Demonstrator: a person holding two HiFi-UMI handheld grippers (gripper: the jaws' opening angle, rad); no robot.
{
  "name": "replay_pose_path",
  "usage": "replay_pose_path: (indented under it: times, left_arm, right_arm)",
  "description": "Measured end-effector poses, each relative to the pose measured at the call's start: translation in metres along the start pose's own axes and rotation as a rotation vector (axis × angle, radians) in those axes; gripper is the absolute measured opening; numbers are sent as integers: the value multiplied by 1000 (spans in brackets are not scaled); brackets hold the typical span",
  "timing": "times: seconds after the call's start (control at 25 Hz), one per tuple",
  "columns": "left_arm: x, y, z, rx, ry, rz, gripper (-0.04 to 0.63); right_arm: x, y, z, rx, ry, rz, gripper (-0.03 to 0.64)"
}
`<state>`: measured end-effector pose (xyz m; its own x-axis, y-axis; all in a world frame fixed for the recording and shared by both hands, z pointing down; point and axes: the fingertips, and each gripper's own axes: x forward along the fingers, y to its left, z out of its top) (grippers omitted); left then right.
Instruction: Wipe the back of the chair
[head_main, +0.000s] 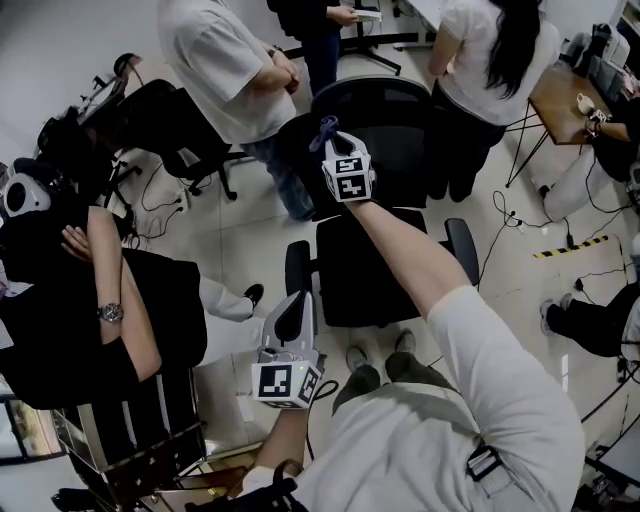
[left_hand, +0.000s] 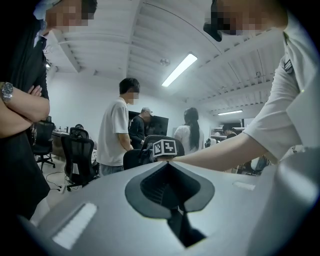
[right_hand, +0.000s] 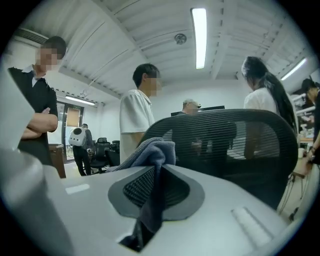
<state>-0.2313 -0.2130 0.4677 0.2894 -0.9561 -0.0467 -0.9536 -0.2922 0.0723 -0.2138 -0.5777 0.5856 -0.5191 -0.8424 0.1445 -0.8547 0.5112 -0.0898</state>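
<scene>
A black office chair (head_main: 372, 262) stands in front of me, its mesh back (head_main: 385, 112) at the far side. In the right gripper view that mesh back (right_hand: 235, 145) fills the middle and right. My right gripper (head_main: 338, 150) is held out at the back's top left edge, shut on a grey-blue cloth (right_hand: 150, 165) that bunches up past the jaws. The cloth (head_main: 326, 130) shows as a small tuft in the head view. My left gripper (head_main: 292, 325) is low by the chair's left armrest (head_main: 298, 275), jaws closed together with nothing between them.
People stand close around: one in a white shirt (head_main: 228, 70) at the left behind the chair, one with long hair (head_main: 490, 60) at the right, one in black (head_main: 110, 310) at my left. Another black chair (head_main: 165, 125), floor cables (head_main: 520, 225) and a wooden table (head_main: 565, 95) ring the spot.
</scene>
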Motion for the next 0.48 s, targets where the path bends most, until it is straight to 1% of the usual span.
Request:
replay_pose_path:
  times: [0.08,0.16,0.32,0.48]
  left_arm:
    - [0,3,3,-6,0,-6,72]
    - [0,-1,5,-7,0,-22,72]
    - [-2,-22,1,-6,-4,-68,72]
    - [3,-41,-1,-6,-7,-111,72]
  right_arm:
    - [-8,-21,2,8,-2,-38,34]
    - [-24,-53,1,22,2,-88,34]
    - [-70,-123,-8,25,4,-186,34]
    - [-102,-166,-14,17,6,-250,34]
